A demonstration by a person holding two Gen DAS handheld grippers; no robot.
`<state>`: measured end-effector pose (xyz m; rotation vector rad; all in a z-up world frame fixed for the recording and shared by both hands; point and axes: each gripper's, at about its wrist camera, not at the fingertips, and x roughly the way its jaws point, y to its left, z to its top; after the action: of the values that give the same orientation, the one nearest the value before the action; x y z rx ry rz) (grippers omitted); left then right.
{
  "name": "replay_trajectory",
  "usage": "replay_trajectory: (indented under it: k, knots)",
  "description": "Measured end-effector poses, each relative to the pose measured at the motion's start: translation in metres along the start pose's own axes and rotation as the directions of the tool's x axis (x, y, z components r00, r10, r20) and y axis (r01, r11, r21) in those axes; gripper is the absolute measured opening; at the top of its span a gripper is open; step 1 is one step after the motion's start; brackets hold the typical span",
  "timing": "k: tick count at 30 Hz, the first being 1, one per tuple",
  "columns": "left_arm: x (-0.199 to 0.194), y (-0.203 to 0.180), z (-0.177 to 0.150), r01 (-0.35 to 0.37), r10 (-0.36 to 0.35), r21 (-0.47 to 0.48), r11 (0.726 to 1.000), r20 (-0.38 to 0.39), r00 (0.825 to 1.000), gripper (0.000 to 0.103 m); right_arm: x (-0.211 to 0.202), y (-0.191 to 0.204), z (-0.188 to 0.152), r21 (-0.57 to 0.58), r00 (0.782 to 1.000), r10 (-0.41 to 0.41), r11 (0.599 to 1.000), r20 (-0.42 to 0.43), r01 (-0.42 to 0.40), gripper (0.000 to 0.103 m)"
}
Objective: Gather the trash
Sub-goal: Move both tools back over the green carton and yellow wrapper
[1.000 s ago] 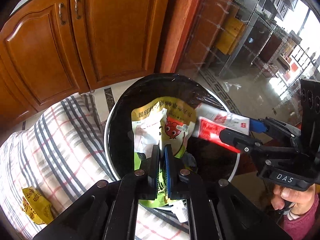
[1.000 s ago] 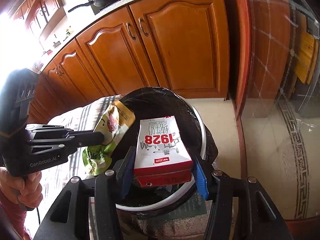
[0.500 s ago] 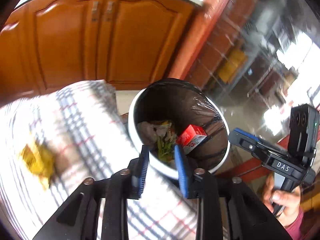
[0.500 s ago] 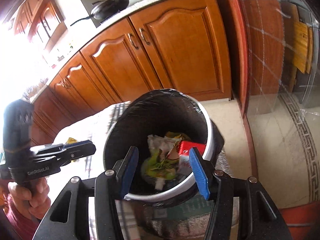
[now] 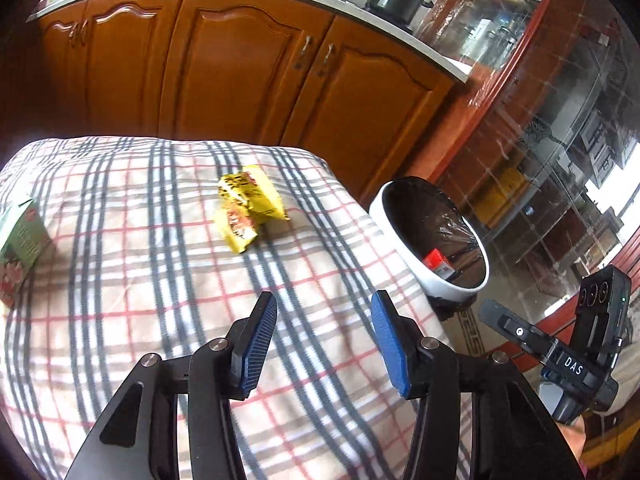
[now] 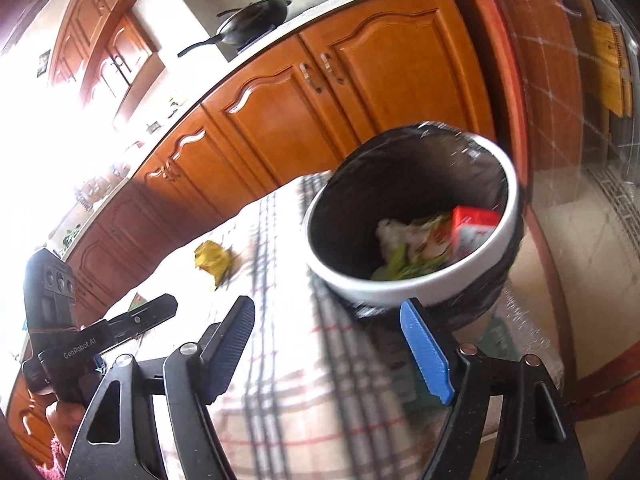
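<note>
A crumpled yellow wrapper [image 5: 250, 208] lies on the plaid-covered table [image 5: 120, 240], well apart from the bin [image 6: 404, 294] holding a red carton [image 6: 474, 226]. A green box [image 5: 20, 244] sits at the table's left edge. The left hand-held gripper [image 5: 324, 344] and right hand-held gripper [image 6: 332, 354] both gape wide, empty.

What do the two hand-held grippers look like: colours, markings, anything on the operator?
Both are black frames with silver bolts and ribbed blue finger pads. The left hand-held gripper reads "GenRobot.AI" in white on its body, seen from the right wrist view. The right hand-held gripper carries a "DAS" label and a black camera block with three lenses. A pink-magenta sleeve shows at the operator's left hand.
</note>
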<state>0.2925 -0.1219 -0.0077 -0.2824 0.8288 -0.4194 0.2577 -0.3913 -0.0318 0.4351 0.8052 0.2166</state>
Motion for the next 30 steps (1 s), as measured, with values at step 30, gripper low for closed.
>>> replay_trajectory:
  k: [30]
  knots:
    - [-0.145, 0.121, -0.019, -0.294, 0.306, -0.108, 0.950, 0.123, 0.944, 0.069, 0.062, 0.144, -0.022, -0.254, 0.990, 0.077, 0.961, -0.119, -0.105, 0.081]
